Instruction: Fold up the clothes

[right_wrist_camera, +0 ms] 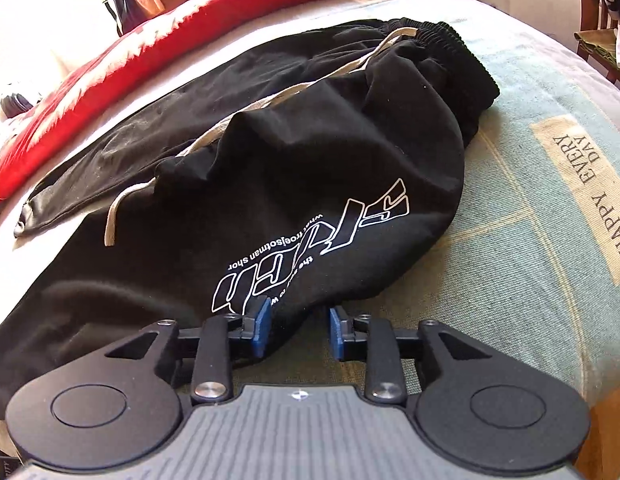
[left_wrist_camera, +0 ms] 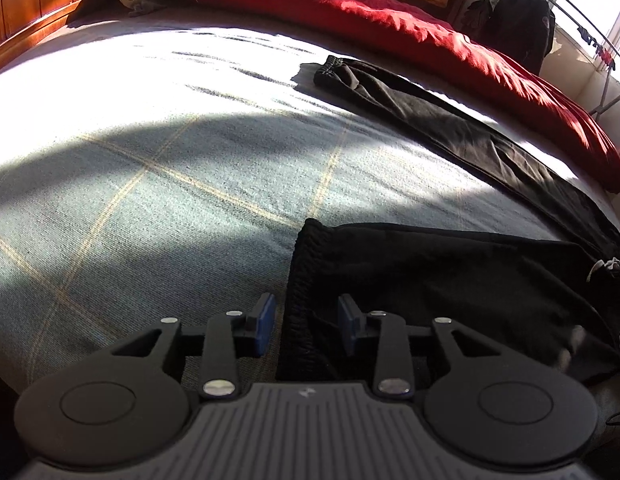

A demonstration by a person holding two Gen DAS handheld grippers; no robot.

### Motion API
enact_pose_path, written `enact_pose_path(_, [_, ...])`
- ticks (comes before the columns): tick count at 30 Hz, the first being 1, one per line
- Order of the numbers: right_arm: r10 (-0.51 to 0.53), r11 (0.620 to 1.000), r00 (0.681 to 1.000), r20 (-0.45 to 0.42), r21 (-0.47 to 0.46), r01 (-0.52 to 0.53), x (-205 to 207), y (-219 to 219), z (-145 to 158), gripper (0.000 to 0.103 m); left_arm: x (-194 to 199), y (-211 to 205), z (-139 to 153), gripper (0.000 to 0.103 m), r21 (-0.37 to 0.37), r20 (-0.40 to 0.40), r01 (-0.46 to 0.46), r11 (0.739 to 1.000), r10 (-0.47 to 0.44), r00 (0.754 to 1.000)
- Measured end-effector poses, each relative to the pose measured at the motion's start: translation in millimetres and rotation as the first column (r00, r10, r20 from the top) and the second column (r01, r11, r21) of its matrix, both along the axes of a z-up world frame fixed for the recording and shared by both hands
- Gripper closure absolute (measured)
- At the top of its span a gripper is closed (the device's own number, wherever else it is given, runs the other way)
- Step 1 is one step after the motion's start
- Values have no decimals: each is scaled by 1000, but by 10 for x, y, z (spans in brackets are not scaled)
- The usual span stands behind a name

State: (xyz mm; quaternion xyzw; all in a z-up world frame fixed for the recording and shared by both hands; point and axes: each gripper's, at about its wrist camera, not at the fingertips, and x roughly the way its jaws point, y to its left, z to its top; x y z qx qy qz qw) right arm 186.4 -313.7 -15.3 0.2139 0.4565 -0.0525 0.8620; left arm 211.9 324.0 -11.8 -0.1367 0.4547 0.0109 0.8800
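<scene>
Left wrist view: the left gripper (left_wrist_camera: 306, 326) hangs low over the bed (left_wrist_camera: 149, 200), jaws apart and empty, straddling the elastic waistband (left_wrist_camera: 299, 280) of the black trousers (left_wrist_camera: 450, 280), which lie at the near edge of the bed. One dark trouser leg (left_wrist_camera: 450, 124) stretches away beside the red blanket (left_wrist_camera: 430, 40).

Right wrist view: the right gripper (right_wrist_camera: 297, 330) is also spread with nothing between its pads, right at the hem of the bunched trousers (right_wrist_camera: 269, 184) by the white printed logo (right_wrist_camera: 310, 248). A pale drawstring (right_wrist_camera: 121, 216) trails loose over the cloth.

Risk, left: closing on one layer of the waistband alone would likely drag it askew.

Risk, right: the cloth is humped here, so a fold could trap wrinkles; the drawstring may snag a pad.
</scene>
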Motion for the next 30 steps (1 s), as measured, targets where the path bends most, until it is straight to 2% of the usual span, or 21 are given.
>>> enact_pose_path(3, [-16,1000,1000,23,-3,16,-66,-22,72,62,85,-31,-117,54,-18,4,10,1000,-10,1000])
enact_pose_path(7, [-38,999,998,54,-18,39,-70,-26,163,60,165,-18,-317,54,-2,-5,-9,1000,9,1000])
enact_pose_path(10, [-7,999,997,83,-35,10,2,47,246,60,193,-20,-385,53,-18,12,-16,1000,16,1000])
enact_pose_path(12, [66,995,991,114,-78,-57,46,169,332,59,204,-34,-394,51,-17,15,-13,1000,13,1000])
enact_pose_path(14, [185,974,973,139,-156,-163,87,365,430,55,219,-49,-392,50,-10,7,-13,1000,13,1000])
enact_pose_path(17, [349,913,929,121,-268,-307,187,688,507,50,254,-106,-337,50,43,3,4,999,-4,1000])
enact_pose_path(20, [403,875,913,69,-321,-362,291,909,442,49,257,-182,-245,47,132,25,38,991,-42,999])
enact_pose_path(23, [453,831,892,13,-369,-417,395,1130,377,49,283,-182,-159,40,169,52,69,983,-79,996])
enact_pose_path(25, [439,838,898,9,-365,-406,525,1187,322,49,341,-155,-137,35,173,60,86,981,-98,993])
enact_pose_path(27, [402,861,915,11,-345,-374,736,1205,237,49,387,-135,-133,35,173,64,99,980,-112,992])
enact_pose_path(30, [359,874,933,-3,-348,-338,1096,1198,95,50,407,-128,-182,35,153,58,106,983,-116,992])
